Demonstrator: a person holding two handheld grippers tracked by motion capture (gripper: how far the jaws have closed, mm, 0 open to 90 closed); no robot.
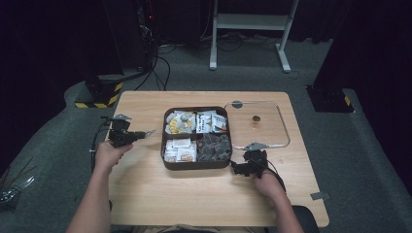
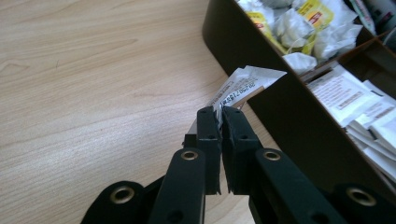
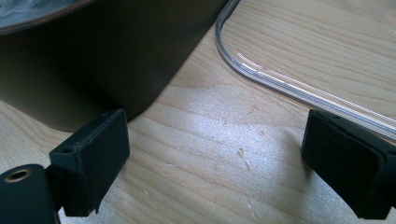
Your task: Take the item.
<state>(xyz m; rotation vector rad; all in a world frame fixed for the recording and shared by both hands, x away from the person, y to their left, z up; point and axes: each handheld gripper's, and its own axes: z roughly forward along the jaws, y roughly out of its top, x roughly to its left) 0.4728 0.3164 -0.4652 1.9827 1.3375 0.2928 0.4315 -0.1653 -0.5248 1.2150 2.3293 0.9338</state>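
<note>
Dark room, grey carpet, a white metal stand at the back, black-and-yellow floor blocks at either side.

Table (image 1: 145,194): pale wood, rounded corners, carries everything below.

Lid (image 1: 279,126): clear, square with rounded corners, flat on the table toward its far right corner, just right of the box; a small dark knob at its middle.

Box (image 1: 194,165): dark brown, four compartments, at the table's middle. Far left compartment: yellow-and-white tea bags (image 1: 179,122). Far right: printed packets. Near left: white sachets (image 2: 345,98). Near right: dark wrapped pieces.

Left gripper (image 1: 141,134): held above the table near its left edge, just left of the box; jaws pressed together, pinching one white packet (image 2: 243,86).

Right gripper (image 1: 241,167): low over the table off the box's near right corner, jaws spread wide with nothing between them; one jaw sits close to the box wall, the other close to the lid's rim.

White packet: flat, printed with a line of digits, gripped at one end. Long axis runs away from the jaws toward the box; free end points at the box's left wall and stands roughly level with its rim.

Risks, as judged: the hold is on one end only, so the packet may swivel or slip if swung fast. Free end may catch the box wall if carried in too low. Right gripper may nudge the lid or the box if it shifts sideways.
</note>
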